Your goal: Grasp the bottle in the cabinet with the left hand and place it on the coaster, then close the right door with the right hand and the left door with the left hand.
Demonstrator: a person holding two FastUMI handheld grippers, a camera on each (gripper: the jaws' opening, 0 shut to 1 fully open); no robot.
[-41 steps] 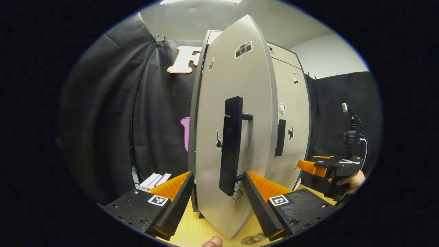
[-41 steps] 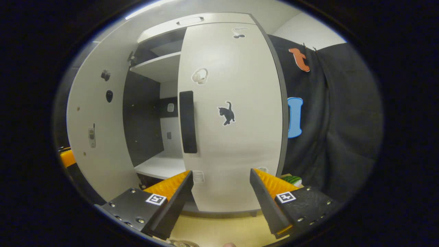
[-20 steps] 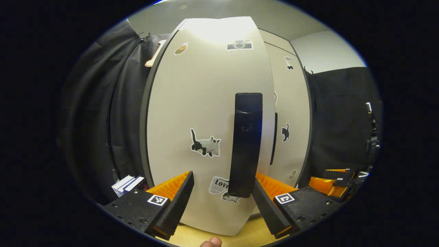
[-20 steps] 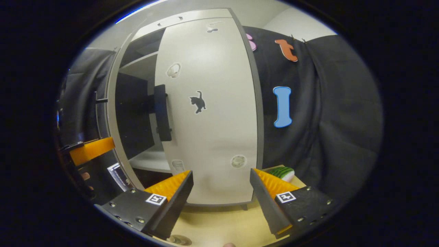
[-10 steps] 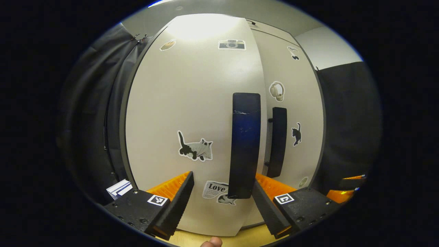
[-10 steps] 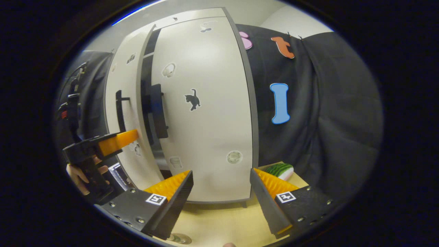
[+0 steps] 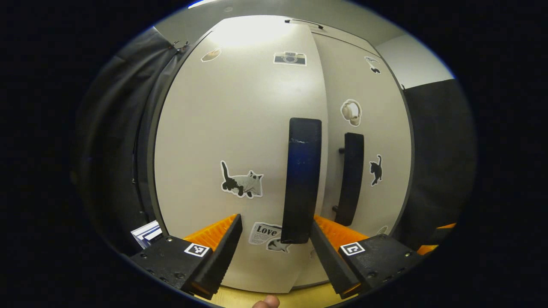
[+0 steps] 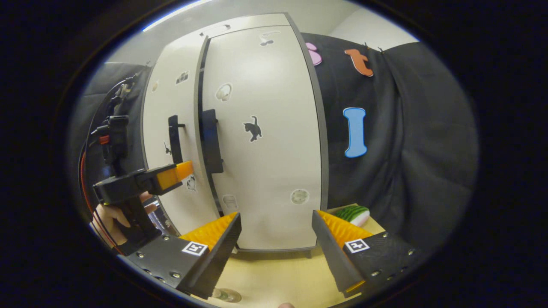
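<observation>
The cabinet's left door stands almost flush with the right door. In the right gripper view a thin dark gap still runs between the left door and the right door. My left gripper is open against the left door, and the lower end of that door's black handle sits between its fingers, close to the right one. In the right gripper view a hand holds the left gripper, whose tips touch the left door beside its handle. My right gripper is open and holds nothing, a little way back from the right door.
The cabinet stands on a light wooden table. A green striped thing lies at the cabinet's right foot. White and blue boxes sit to the cabinet's left. A small round thing lies at the table's near edge, cut off.
The left door has swung from wide open to almost shut, with my left gripper following it in. My right gripper has drawn back slightly from the shut right door.
</observation>
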